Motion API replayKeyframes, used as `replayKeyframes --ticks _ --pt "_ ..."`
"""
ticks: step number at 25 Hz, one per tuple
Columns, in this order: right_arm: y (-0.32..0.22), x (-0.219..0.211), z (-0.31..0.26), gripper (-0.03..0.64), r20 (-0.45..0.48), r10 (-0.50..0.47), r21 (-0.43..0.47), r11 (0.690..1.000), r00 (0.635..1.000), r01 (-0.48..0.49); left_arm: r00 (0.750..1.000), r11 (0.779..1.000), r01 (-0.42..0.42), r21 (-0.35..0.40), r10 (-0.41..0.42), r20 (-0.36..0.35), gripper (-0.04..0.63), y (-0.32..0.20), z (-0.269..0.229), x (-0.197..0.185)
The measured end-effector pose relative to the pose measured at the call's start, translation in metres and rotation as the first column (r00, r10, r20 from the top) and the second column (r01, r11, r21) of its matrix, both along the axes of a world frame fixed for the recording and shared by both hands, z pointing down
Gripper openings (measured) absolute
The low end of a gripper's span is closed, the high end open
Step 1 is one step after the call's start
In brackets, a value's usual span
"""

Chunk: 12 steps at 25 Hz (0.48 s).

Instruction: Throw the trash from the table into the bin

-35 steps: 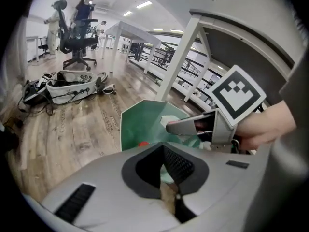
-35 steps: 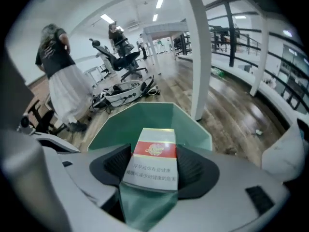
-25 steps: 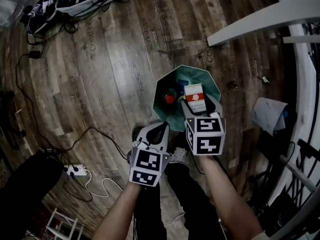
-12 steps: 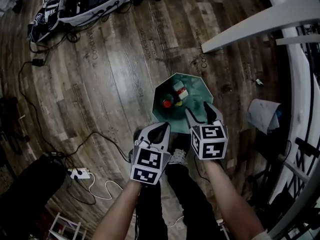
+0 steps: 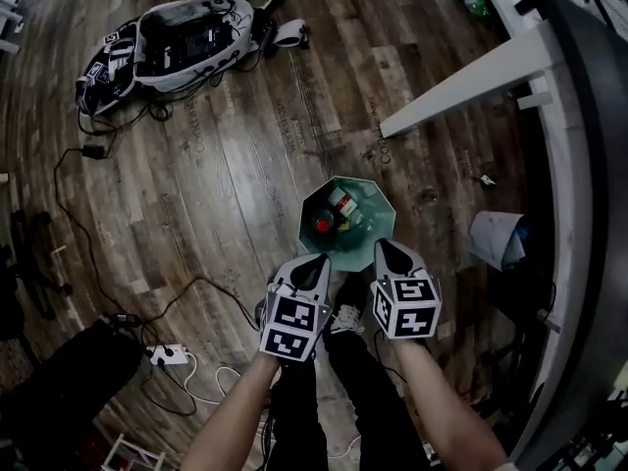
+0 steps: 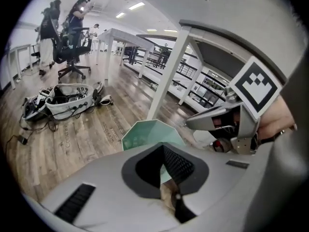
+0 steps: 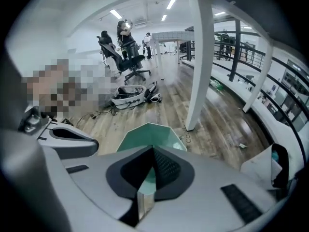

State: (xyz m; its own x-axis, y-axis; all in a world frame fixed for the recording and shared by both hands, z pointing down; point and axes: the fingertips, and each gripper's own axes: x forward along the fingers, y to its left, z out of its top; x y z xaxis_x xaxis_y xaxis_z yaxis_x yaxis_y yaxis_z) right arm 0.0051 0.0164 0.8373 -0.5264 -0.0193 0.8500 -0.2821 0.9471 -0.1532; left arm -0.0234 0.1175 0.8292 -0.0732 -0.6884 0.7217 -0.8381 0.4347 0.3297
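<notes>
The teal bin (image 5: 378, 214) stands on the wooden floor just beyond both grippers. Inside it lie a red and white carton (image 5: 343, 202) and a red piece of trash (image 5: 324, 226). My left gripper (image 5: 319, 260) hangs shut and empty over the bin's near left rim. My right gripper (image 5: 385, 246) hovers over the near right rim; its jaws have just been closing, with nothing between them. In the left gripper view the bin (image 6: 145, 133) shows past the closed jaws, with the right gripper (image 6: 227, 122) beside it. The right gripper view shows the bin (image 7: 145, 135) too.
An open bag of gear (image 5: 172, 32) with cables lies on the floor far left. A white table leg (image 5: 461, 77) slants down near the bin. A white bag (image 5: 496, 238) sits to the right. A power strip (image 5: 162, 353) and cords lie near left. Office chairs (image 6: 72, 57) and people stand far off.
The carton held by the right gripper over the bin dropped into the bin. The right jaws opened, then shut. Both grippers rose and drew back from the bin.
</notes>
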Motion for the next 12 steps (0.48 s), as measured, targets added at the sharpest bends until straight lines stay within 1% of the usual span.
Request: replayKeyframes --ticks 3,5,8,10,12 --pt "0.010 0.004 -0.031 0.021 0.008 -0.007 -0.025 1.000 1.000 0.008 1.000 1.000 0.020 -0.002 -0.020 0.005 0.025 0.002 -0.026 -0.007" --pt "0.015 0.011 -0.053 0.020 0.012 -0.016 -0.034 0.999 1.000 0.016 0.999 0.999 0.042 0.000 -0.042 -0.003 0.025 0.003 -0.044 -0.005" --pt "0.024 0.022 -0.084 0.020 0.019 -0.001 -0.053 0.999 1.000 0.002 0.998 0.998 0.057 -0.004 -0.057 -0.006 0.025 0.010 -0.073 0.001" --pt "0.029 0.025 -0.105 0.020 0.029 0.005 -0.053 0.999 1.000 -0.003 0.998 0.998 0.066 -0.004 -0.066 -0.005 0.025 0.014 -0.095 0.004" --pt "0.033 0.029 -0.124 0.020 0.037 -0.010 -0.039 0.999 0.999 0.011 0.997 0.997 0.078 0.012 -0.078 -0.013 0.025 0.015 -0.119 0.008"
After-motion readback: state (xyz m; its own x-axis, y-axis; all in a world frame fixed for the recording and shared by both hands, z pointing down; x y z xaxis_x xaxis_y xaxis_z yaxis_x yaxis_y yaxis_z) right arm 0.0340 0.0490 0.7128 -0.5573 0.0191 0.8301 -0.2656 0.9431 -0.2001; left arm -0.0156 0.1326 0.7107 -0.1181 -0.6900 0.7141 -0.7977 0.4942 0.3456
